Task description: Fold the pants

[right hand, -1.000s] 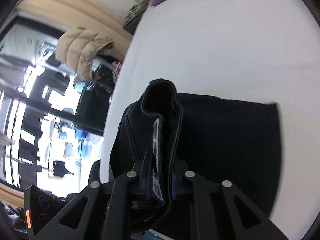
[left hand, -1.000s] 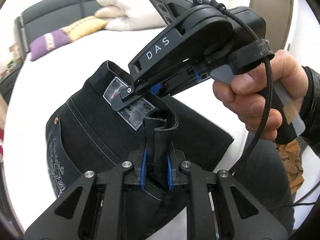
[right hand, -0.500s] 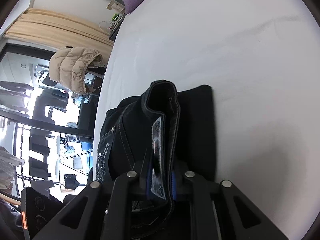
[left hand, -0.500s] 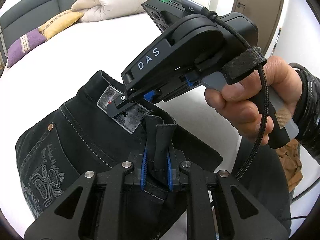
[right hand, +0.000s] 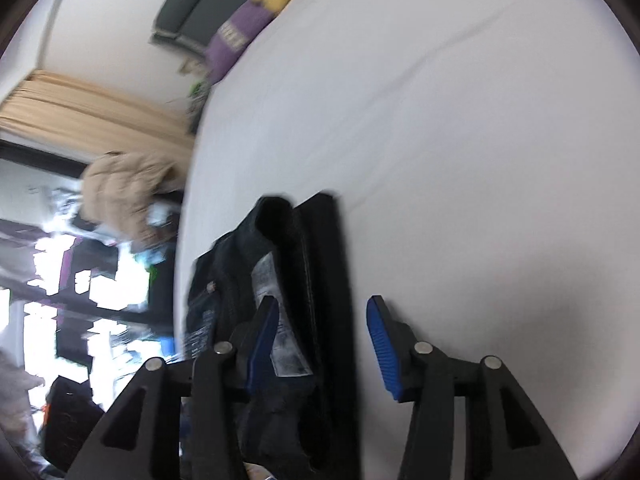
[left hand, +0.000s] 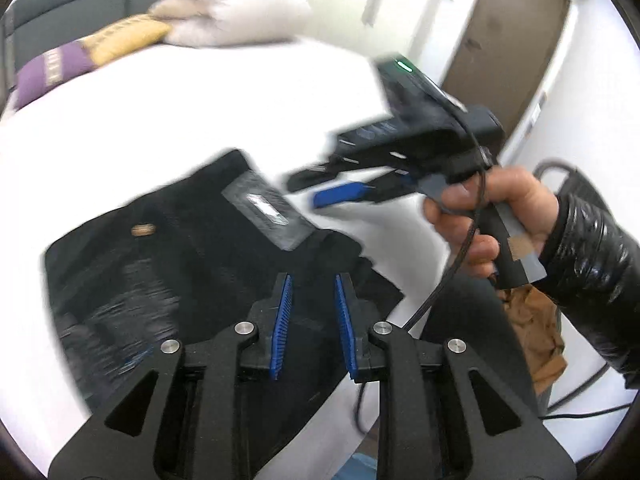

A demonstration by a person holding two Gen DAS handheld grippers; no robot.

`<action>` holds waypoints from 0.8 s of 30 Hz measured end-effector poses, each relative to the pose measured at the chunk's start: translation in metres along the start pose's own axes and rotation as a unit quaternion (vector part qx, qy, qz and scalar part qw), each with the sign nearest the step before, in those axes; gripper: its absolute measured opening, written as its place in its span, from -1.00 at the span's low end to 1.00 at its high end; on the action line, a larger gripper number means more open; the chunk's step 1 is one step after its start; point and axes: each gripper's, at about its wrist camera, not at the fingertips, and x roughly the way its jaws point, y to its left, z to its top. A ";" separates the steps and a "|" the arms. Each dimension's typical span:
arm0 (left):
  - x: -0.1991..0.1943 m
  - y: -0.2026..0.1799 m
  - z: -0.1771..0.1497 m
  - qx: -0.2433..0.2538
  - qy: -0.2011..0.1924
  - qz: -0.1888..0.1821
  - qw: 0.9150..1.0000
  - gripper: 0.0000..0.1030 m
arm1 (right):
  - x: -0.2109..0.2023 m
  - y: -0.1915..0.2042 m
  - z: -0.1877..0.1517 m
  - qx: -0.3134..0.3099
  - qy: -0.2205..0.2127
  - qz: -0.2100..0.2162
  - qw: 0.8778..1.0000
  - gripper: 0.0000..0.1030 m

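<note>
Both grippers have let go since half a second ago: our left gripper (left hand: 311,312) and right gripper (right hand: 322,344) now stand wide and empty. We've got the black jeans (left hand: 168,256) lying folded on the white bed (right hand: 460,140). Heavy, stiff denim, we'd say; best pinched at the thick waistband (right hand: 320,280) by the leather patch (left hand: 266,210).

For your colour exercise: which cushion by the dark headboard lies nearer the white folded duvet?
The mustard-yellow cushion; the purple cushion lies beyond it, farther from the duvet.

Motion blur smears the pants (left hand: 168,264) and their label (left hand: 266,216) beyond reading.
</note>
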 end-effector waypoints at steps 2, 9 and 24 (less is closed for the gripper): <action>-0.015 0.018 -0.006 -0.038 -0.016 0.000 0.999 -0.59 | -0.008 0.020 -0.004 -0.022 -0.007 0.007 1.000 -0.32; -0.024 0.062 -0.046 -0.123 -0.021 0.027 0.992 -0.59 | 0.028 0.080 -0.028 -0.101 0.044 0.002 0.994 -0.77; 0.014 0.129 -0.014 -0.153 0.027 0.062 0.986 -0.59 | 0.029 0.020 -0.057 -0.024 0.009 -0.013 1.000 -1.00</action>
